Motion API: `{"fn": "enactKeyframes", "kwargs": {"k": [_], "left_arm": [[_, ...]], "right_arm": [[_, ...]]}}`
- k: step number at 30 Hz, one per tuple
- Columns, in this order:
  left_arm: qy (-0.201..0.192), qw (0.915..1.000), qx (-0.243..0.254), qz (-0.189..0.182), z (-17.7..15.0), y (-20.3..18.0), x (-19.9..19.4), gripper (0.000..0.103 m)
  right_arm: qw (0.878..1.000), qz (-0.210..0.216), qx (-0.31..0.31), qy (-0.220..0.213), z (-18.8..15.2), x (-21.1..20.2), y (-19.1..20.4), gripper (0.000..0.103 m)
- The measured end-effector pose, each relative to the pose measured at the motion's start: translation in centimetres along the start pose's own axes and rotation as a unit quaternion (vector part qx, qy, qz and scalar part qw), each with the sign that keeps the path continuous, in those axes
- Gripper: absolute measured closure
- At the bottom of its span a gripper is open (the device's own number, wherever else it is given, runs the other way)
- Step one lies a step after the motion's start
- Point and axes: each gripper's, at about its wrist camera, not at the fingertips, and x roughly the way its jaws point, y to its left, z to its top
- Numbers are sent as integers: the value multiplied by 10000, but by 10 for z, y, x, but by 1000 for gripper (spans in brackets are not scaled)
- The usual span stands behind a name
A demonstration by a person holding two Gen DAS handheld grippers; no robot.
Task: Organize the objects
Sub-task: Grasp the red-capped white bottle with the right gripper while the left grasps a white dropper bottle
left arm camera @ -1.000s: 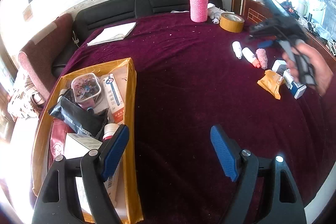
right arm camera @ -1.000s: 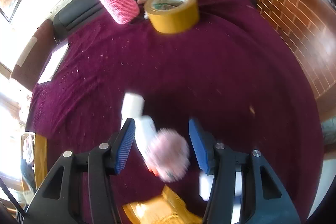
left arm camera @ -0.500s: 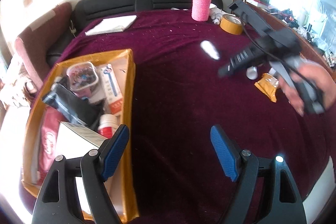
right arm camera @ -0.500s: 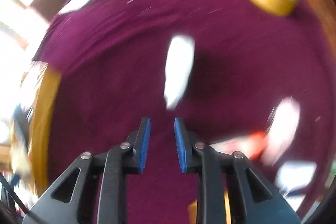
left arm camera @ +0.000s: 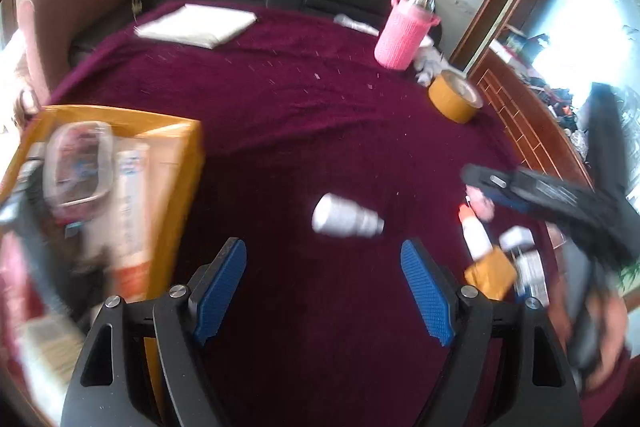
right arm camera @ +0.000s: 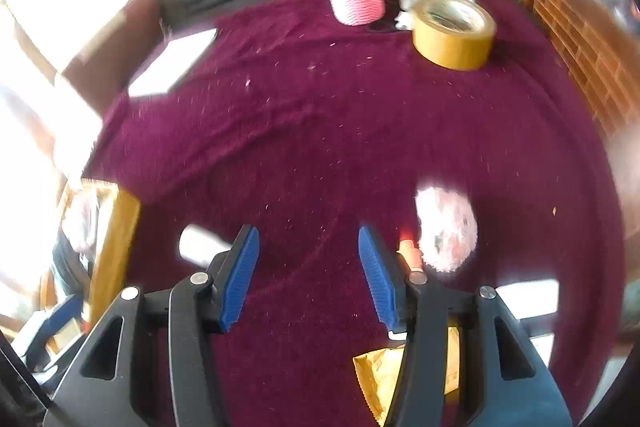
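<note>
A small white bottle (left arm camera: pixel 346 219) lies on its side on the maroon cloth (left arm camera: pixel 320 131), right of the yellow box (left arm camera: pixel 176 187)

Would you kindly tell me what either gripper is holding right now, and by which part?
Nothing is held. The left gripper is open over bare cloth; the right gripper is opening, empty, with the small white plastic bottle lying loose.
</note>
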Motion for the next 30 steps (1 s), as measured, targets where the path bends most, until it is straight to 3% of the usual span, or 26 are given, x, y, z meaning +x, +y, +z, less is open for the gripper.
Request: {"fn": "enactKeyframes", "kwargs": {"k": [3,5,8,10,13,15,17,19,23,30], "left_arm": [[-60,9994,239,237,21,-17,37,28],[185,9969,682,359,29,-30,64,29],[743,9920,1011,114,21,-39,88,29],[821,9890,1213,-210,13,-41,86,29],[784,9816,1737,-152,-1,-50,81,30],[842,9746,2072,-76,-8,-57,83,46],[835,9667,2418,80,-16,-66,83,69],[883,9640,2508,-51,-20,-71,78,80],[769,9614,2637,137,-21,-79,82,80],[648,9680,2419,127,-20,-84,85,81]], "right_arm": [[9993,191,298,-90,-9,-10,-22,53],[9991,167,363,-131,-14,-16,-35,53],[9987,190,446,-173,-22,-30,-56,53],[9984,242,459,-201,-27,-41,-70,53],[9979,341,508,-210,-26,-40,-82,52],[9977,376,528,-182,-26,-37,-85,51],[9977,402,536,-102,-27,-30,-83,51],[9976,491,489,29,-29,-21,-80,51],[9988,307,234,290,-27,-2,-62,51],[9963,-549,-168,641,-18,39,-37,52]]}}
